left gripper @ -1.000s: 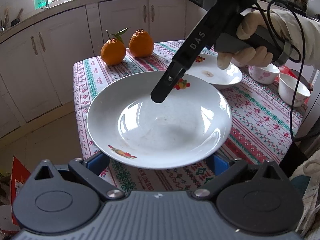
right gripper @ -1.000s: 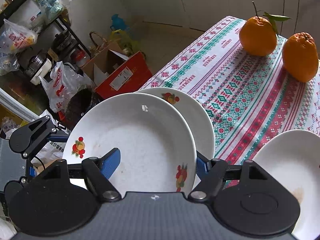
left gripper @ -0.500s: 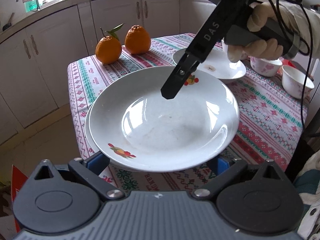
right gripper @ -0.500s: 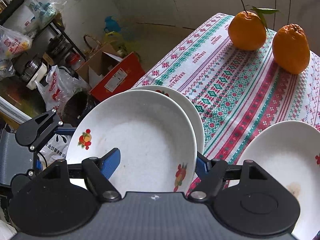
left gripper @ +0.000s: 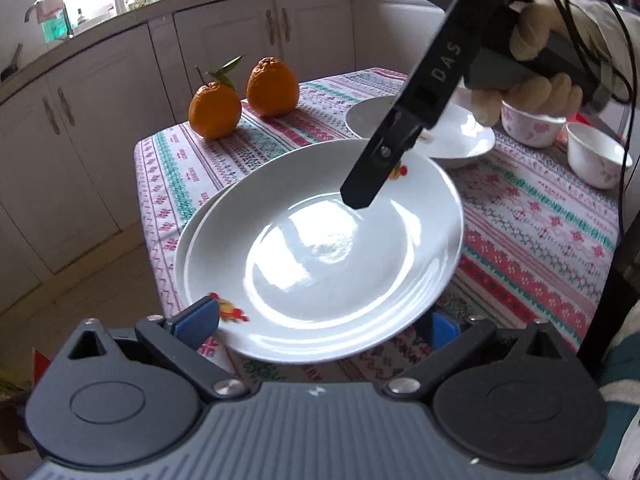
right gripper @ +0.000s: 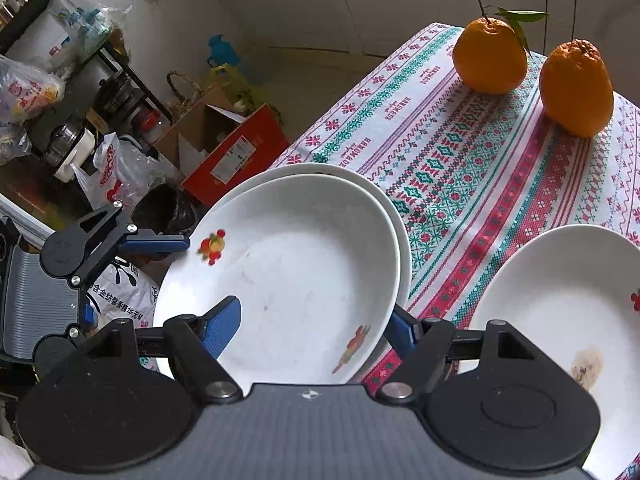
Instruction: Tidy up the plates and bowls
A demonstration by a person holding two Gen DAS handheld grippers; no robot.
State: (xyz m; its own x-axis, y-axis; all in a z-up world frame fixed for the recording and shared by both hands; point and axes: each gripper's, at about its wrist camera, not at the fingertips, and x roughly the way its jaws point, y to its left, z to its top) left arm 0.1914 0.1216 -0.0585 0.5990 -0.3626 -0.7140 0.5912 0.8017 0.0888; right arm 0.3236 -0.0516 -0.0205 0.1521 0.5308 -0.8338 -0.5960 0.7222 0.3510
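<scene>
While tilted (downward), both hands

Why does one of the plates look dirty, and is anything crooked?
The lone plate has a brown stain near its rim. The top plate, gripped on both sides by the left gripper and right gripper, sits off-centre over the bottom plate, whose rim peeks out. Nothing is broken or spilled.

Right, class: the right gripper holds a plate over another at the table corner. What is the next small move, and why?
Probably ease the plate toward the oranges and set it down. The right gripper grips its rim, and it sits off-centre: a crescent of the lower plate shows on that side.
</scene>
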